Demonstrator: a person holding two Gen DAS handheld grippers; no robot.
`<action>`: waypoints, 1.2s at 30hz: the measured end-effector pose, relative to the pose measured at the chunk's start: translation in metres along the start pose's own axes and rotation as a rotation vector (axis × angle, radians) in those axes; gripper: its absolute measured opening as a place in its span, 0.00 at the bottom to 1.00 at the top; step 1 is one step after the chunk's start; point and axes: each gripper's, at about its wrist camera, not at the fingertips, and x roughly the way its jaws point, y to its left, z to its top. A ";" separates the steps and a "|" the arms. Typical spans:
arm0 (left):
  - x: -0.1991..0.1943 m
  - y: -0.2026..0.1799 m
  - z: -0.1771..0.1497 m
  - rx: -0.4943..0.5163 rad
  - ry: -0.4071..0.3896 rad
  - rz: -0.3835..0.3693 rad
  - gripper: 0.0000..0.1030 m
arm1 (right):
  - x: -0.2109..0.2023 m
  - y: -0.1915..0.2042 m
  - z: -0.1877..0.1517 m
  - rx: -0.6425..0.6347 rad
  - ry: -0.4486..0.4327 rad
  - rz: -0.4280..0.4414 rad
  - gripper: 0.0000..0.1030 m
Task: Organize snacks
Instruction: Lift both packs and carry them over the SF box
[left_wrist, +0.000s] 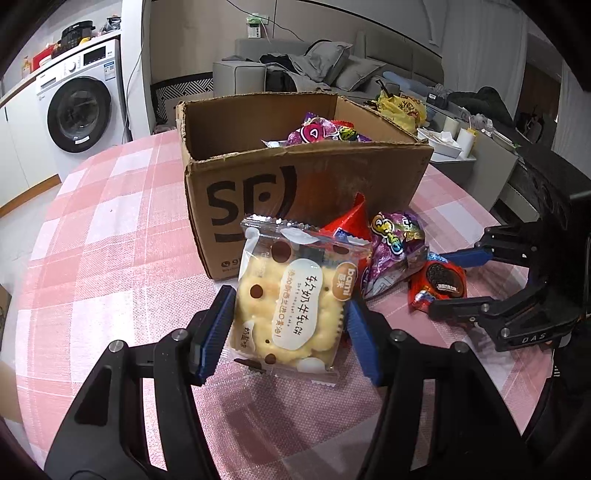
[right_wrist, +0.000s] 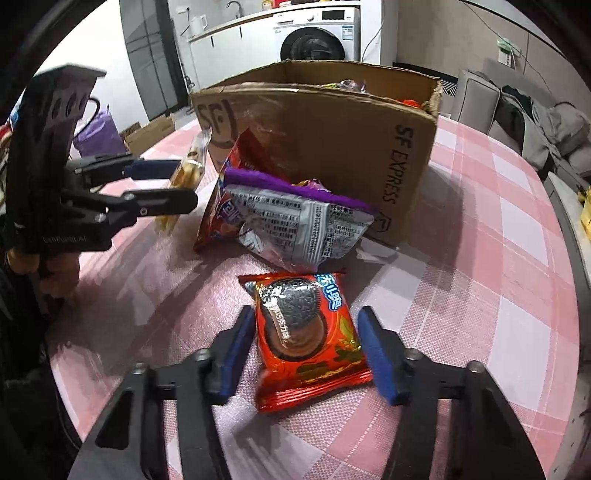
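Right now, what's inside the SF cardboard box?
Over the cardboard box rim, purple snack packets show piled toward the back right, plus a silver wrapper edge. The front wall hides the box floor and anything lower.

Glossy plastic cookie wrapper (right_wrist: 310, 339) catching glare, matt corrugated cardboard box (left_wrist: 303, 177) showing rough torn edges, woven checked cloth covering the tabletop (left_wrist: 110, 236), ribbed blue fingers (left_wrist: 216, 332) looking rubbery

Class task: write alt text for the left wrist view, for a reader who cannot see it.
The left gripper clamps a clear-wrapped yellow nougat biscuit packet, held upright before an open brown cardboard box on a pink checked tablecloth. To its right, the right gripper straddles a red cookie packet.
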 end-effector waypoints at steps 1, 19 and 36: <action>0.000 0.000 0.000 0.000 0.000 0.001 0.55 | -0.002 0.002 -0.001 -0.012 -0.003 0.005 0.47; -0.026 -0.001 0.002 0.012 -0.050 0.005 0.55 | -0.046 0.019 -0.001 -0.089 -0.101 0.021 0.47; -0.087 0.001 0.019 -0.060 -0.185 0.034 0.55 | -0.088 0.001 0.022 0.043 -0.263 0.004 0.47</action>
